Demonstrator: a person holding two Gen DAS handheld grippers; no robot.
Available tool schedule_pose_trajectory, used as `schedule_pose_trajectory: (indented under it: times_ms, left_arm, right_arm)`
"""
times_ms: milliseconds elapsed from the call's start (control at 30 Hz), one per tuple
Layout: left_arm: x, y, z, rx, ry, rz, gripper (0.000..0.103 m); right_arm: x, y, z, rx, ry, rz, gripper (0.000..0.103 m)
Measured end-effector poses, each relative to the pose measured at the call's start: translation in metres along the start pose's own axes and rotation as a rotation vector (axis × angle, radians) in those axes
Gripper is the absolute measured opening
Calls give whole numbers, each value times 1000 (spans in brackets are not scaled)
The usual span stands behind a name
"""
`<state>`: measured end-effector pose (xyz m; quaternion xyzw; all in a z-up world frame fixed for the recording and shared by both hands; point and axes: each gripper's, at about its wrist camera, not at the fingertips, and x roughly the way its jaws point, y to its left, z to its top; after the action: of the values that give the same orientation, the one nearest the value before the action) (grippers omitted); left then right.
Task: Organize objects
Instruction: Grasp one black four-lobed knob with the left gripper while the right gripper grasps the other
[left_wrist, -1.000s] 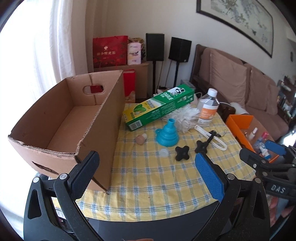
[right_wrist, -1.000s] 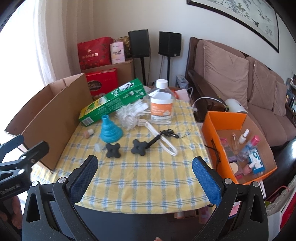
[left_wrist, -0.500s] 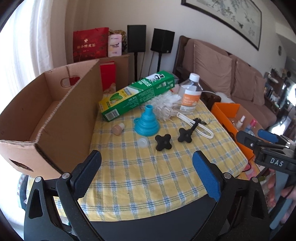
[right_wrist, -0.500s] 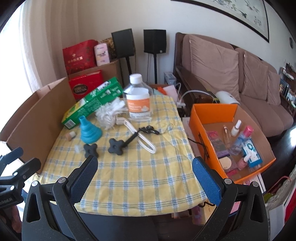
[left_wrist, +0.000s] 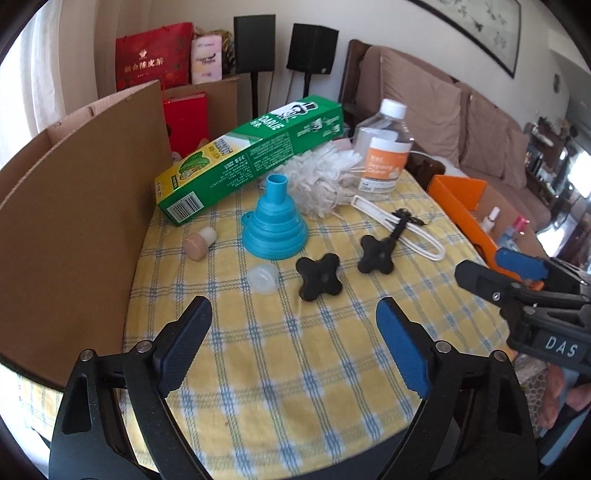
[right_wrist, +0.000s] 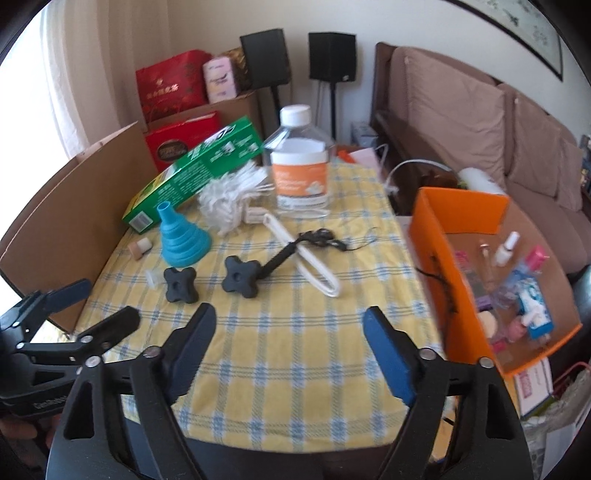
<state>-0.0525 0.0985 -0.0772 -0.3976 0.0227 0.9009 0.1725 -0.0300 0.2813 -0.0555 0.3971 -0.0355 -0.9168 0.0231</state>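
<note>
Left gripper (left_wrist: 293, 347) and right gripper (right_wrist: 290, 345): fingers spread wide, grasping nothing, above the near surface (left_wrist: 295, 369) (checked cloth). Blue funnel (left_wrist: 272, 221) upright beyond.

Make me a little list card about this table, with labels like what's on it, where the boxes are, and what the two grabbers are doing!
Table cover: yellow checked cloth
Middle of table: blue funnel, two black knobs, green toothpaste box, white tassel bundle, clear bottle, cork, small clear cap
Left side: big cardboard box
Right side: orange box with small bottles inside
Left gripper: open, holding nothing
Right gripper: open, holding nothing
</note>
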Motion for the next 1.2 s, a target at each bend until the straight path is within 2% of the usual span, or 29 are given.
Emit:
schedule_pose_trajectory:
  times_ms: [167, 300, 500, 733, 867, 933, 967, 1200]
  left_arm:
    - [18, 0, 11, 5, 11, 0, 87]
    - [34, 2, 19, 5, 37, -17, 73]
    - [45, 14, 19, -29, 69, -44, 70]
    - [42, 22, 10, -60, 80, -37, 70]
    - [42, 22, 10, -52, 83, -23, 71]
    - [43, 20, 10, -45, 82, -17, 71]
    - [43, 19, 10, -43, 83, -16, 71]
    - [43, 13, 15, -34, 88, -34, 71]
  right_arm:
    - [26, 8, 11, 3, 29, 63, 57]
    - [44, 11, 18, 2, 49, 81, 44]
    - [63, 12, 24, 15, 75, 125, 43]
    - [78, 20, 28, 7, 85, 116, 45]
    - [85, 24, 28, -15, 92, 84, 45]
    - [88, 26, 28, -27, 100, 71, 41]
    - [88, 27, 27, -31, 103, 76, 36]
    - [71, 19, 24, 5, 80, 106, 36]
